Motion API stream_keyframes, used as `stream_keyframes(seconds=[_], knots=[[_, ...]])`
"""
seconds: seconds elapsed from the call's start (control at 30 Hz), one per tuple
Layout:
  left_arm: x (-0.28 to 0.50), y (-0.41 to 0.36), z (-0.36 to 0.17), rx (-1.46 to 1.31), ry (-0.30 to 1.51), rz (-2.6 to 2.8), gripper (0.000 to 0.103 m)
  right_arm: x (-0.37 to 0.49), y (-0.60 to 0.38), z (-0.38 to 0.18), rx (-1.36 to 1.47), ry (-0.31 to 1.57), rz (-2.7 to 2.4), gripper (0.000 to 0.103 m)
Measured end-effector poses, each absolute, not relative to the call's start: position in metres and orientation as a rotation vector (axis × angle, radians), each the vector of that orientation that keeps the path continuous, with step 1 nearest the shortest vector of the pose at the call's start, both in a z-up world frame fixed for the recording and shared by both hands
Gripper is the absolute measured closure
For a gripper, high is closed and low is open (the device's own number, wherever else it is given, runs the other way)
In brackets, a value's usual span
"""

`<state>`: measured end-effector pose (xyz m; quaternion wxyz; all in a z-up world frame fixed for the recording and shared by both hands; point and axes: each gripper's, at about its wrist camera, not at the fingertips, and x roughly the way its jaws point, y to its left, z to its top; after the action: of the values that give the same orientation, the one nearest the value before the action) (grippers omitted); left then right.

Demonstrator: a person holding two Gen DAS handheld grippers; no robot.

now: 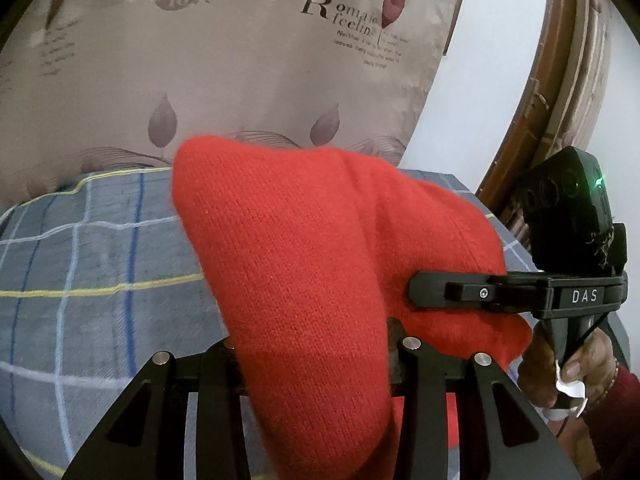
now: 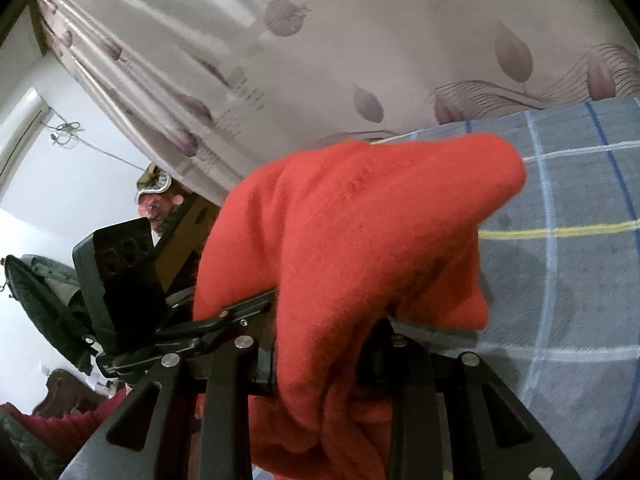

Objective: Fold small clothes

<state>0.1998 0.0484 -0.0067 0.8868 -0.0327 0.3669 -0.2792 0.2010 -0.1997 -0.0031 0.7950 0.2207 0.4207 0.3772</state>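
Left wrist view: my left hand-held gripper (image 1: 316, 360) is closed on the red knit (image 1: 320, 248), which rises out of the jaws and hides the fingertips. The knit hangs lifted over the plaid bed (image 1: 92, 264), probably so a fold can be carried across. The right hand-held gripper (image 1: 424, 292) comes in from 3 o'clock, shut on the knit's side edge. Open bed lies toward 9 o'clock; the curtain (image 1: 240, 80) closes off 12.

Right wrist view: the right hand-held gripper (image 2: 320, 368) pinches bunched knit (image 2: 360, 220), its tips buried. The other gripper sits at 9 o'clock, touching the cloth. Free bed (image 2: 560, 280) lies at 3 o'clock, room enough, I judge, to lay it down.
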Motion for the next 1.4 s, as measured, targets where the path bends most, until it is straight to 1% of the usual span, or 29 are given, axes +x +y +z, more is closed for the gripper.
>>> stream_keyframes(seconds=[0.3,0.63,0.83,1.27,1.4], knots=[[0.146,0.076,-0.004,-0.035,0.741,-0.553,0.064,0.152,-0.173,-0.004,0.499,0.910,0.844,0.075],[0.118,0.090,-0.021,-0.060,0.765,-0.550,0.064,0.124,-0.161,-0.019,0.512,0.943,0.838,0.075],[0.105,0.090,-0.036,-0.065,0.777,-0.540,0.064,0.115,-0.160,-0.033,0.514,0.970,0.829,0.075],[0.103,0.085,-0.074,-0.069,0.819,-0.523,0.064,0.111,-0.164,-0.075,0.530,1.029,0.796,0.075],[0.103,0.085,-0.086,-0.084,0.827,-0.512,0.062,0.111,-0.164,-0.084,0.520,1.036,0.788,0.075]])
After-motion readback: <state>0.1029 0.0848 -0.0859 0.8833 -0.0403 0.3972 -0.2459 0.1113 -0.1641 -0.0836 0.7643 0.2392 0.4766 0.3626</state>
